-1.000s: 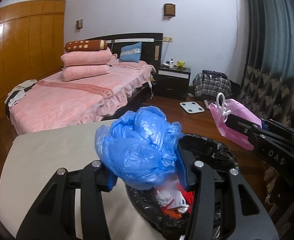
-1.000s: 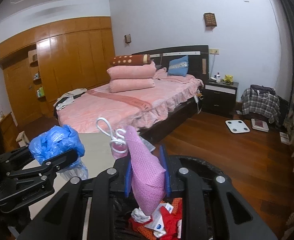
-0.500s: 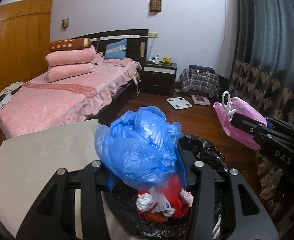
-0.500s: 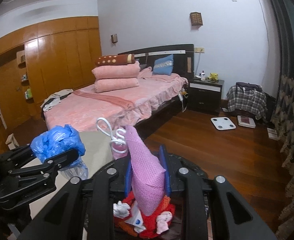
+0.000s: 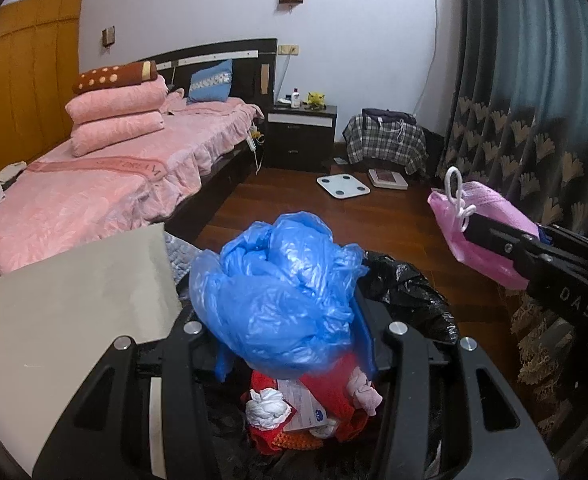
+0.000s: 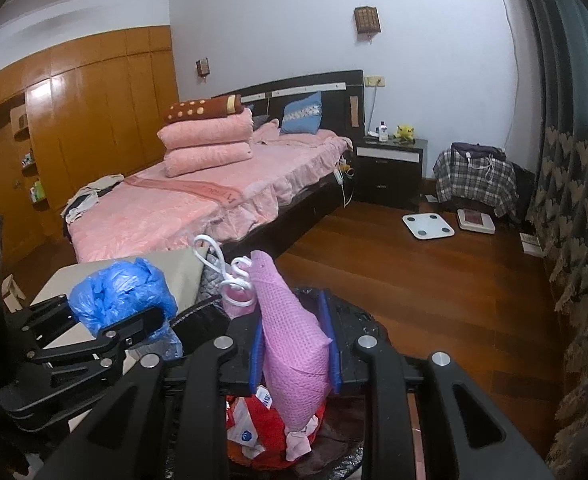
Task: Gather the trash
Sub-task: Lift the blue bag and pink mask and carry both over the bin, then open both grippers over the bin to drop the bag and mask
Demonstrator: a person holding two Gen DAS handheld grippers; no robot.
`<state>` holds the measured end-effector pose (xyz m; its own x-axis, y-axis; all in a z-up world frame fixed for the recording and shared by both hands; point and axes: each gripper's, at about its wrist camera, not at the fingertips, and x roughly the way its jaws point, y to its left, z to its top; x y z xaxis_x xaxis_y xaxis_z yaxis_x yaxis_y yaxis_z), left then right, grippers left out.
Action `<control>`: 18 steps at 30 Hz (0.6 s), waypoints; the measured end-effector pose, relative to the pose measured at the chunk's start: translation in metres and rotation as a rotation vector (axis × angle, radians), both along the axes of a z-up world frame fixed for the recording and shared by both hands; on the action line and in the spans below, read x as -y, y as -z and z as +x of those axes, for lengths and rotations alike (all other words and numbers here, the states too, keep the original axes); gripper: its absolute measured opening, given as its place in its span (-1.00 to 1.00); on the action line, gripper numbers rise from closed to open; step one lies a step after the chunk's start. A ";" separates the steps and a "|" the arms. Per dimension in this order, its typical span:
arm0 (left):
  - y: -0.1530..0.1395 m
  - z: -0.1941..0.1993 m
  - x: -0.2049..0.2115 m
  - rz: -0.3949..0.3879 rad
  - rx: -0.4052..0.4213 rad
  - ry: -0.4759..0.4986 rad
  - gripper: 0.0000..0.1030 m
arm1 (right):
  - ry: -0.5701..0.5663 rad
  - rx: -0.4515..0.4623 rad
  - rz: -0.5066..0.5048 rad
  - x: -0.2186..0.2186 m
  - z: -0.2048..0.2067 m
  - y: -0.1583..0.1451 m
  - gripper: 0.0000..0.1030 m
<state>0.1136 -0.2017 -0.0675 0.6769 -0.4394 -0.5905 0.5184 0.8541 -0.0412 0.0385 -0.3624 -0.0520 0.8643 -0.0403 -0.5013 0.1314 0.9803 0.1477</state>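
My left gripper (image 5: 294,344) is shut on a crumpled blue plastic bag (image 5: 278,292) and holds it over a bin lined with a black bag (image 5: 410,292). The bin holds red cloth, white tissue and paper (image 5: 294,412). My right gripper (image 6: 296,354) is shut on a pink waffle cloth (image 6: 294,348) with a white loop (image 6: 222,264), also above the bin. Each gripper shows in the other's view: the right one (image 5: 474,232) at right, the left one (image 6: 134,312) at left.
A grey table (image 5: 66,304) lies left of the bin. A bed with pink covers (image 5: 106,184) stands behind it. A white scale (image 5: 343,186), a plaid bag (image 5: 386,140) and a nightstand (image 5: 300,136) are on the wood floor. Dark curtains (image 5: 534,120) hang at right.
Both grippers have moved right, away from the table, and now sit more directly over the bin; more of its contents show. Both grips are unchanged.
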 end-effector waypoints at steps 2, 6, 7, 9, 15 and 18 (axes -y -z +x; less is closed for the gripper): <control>0.005 0.006 0.002 0.003 -0.012 0.001 -0.11 | -0.002 -0.014 0.004 0.002 0.006 0.007 -0.52; 0.014 0.017 0.006 0.015 -0.025 -0.001 -0.11 | -0.006 -0.037 0.011 0.005 0.019 0.019 -0.52; 0.016 0.020 0.007 0.016 -0.028 -0.002 -0.11 | -0.006 -0.041 0.013 0.006 0.021 0.021 -0.52; 0.020 0.026 0.007 0.019 -0.036 -0.006 -0.11 | -0.007 -0.049 0.016 0.007 0.027 0.025 -0.52; 0.030 0.042 0.010 0.029 -0.056 -0.011 -0.11 | -0.015 -0.080 0.019 0.008 0.046 0.039 -0.52; 0.034 0.047 0.011 0.031 -0.064 -0.012 -0.11 | -0.018 -0.087 0.023 0.009 0.053 0.043 -0.52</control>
<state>0.1605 -0.2127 -0.1010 0.6425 -0.4121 -0.6460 0.5053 0.8617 -0.0471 0.0912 -0.3714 -0.0954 0.8179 -0.0122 -0.5752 0.1267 0.9790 0.1594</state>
